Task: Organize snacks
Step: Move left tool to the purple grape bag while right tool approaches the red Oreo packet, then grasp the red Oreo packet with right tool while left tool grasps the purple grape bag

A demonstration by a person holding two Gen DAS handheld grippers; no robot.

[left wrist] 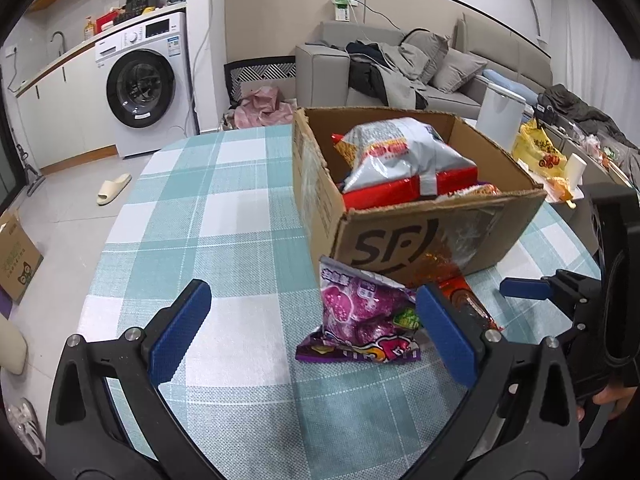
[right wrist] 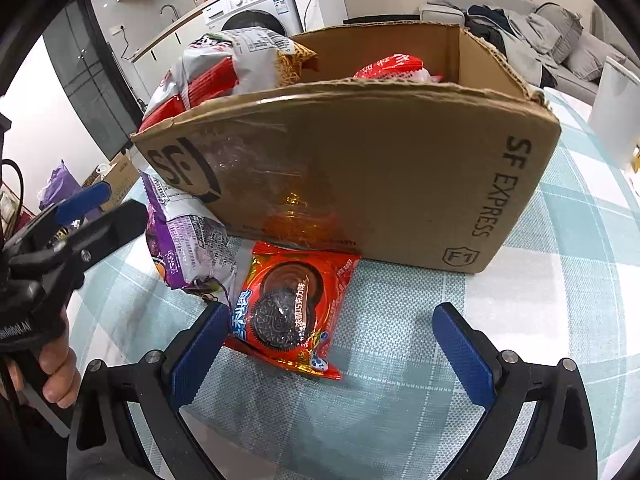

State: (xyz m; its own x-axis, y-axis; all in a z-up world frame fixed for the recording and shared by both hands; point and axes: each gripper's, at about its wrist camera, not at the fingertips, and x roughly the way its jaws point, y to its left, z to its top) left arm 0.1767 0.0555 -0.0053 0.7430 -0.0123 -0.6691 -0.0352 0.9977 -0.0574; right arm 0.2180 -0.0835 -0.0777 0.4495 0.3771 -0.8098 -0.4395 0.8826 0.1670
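Both tools gape wide, grasping nothing: left tool (left wrist: 312, 336) beside the purple foil snack bag (left wrist: 360, 320), right tool (right wrist: 332, 344) around the red cookie packet (right wrist: 290, 308), both on the checked bench (left wrist: 224, 200) against the brown cardboard box (right wrist: 360, 168).

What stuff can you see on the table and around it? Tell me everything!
box: one, brown cardboard, on the table
grey bag: one, grey and red, in the box
purple bag: one, on the table by the box
cookie pack: one, red, on the table against the box
tablecloth: one, teal and white check
washer: one, white, far left
sofa: one, grey, behind the table
slipper: one, cream, on the floor
left gripper: one, blue pads, open
right gripper: one, blue pads, open
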